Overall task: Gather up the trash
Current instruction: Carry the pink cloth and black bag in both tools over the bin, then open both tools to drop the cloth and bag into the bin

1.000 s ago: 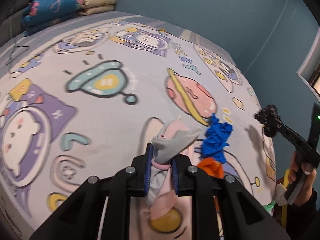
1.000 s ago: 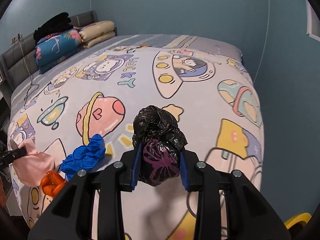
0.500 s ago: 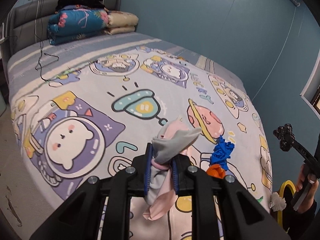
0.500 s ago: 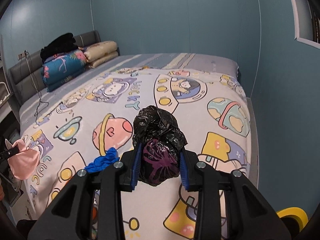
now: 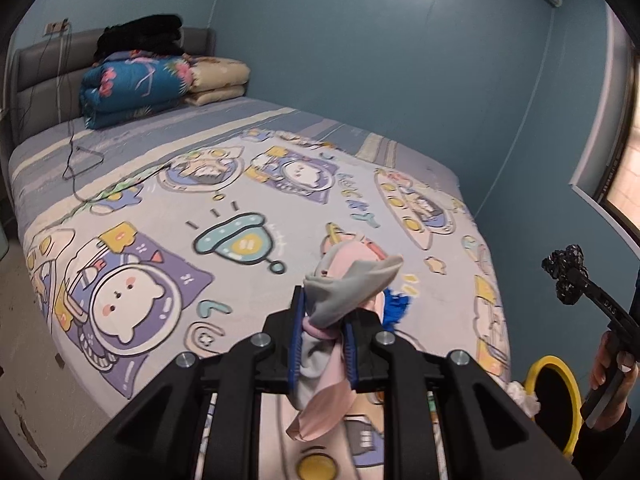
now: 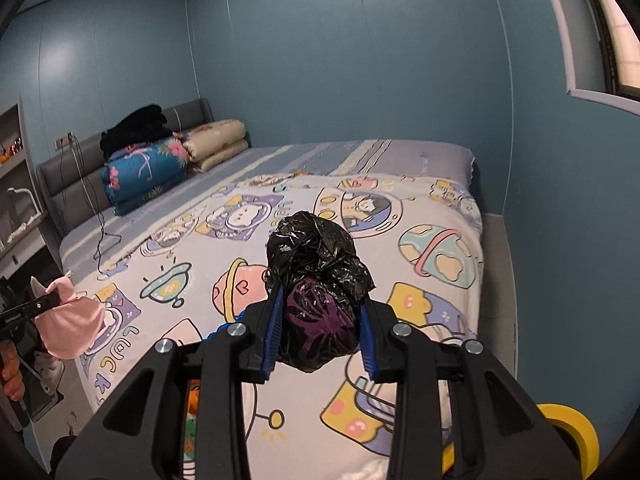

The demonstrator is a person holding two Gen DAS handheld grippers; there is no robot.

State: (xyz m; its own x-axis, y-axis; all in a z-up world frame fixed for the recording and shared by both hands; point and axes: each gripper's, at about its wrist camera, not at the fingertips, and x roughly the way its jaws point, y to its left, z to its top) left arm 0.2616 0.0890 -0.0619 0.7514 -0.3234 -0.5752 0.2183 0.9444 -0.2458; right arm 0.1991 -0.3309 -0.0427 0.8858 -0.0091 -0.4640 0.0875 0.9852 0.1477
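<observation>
Yellow-rimmed bin [image 5: 573, 400] holds crumpled white paper [image 5: 522, 394].

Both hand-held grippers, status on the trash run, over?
Left hand-held gripper shut on pink-grey cloth. Right hand-held gripper shut on black plastic wad. Blue scrap left on bed. Yellow bin open, path clear.

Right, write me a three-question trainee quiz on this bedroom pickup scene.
1. True or false: the left gripper is shut on a pink and grey cloth.
2. What does the right gripper hold? A) black crumpled bag B) blue glove C) orange peel
3. Fill in: the yellow-rimmed bin stands beside the ____.

Key: 1 true; 2 A, the black crumpled bag; 3 bed.
</observation>
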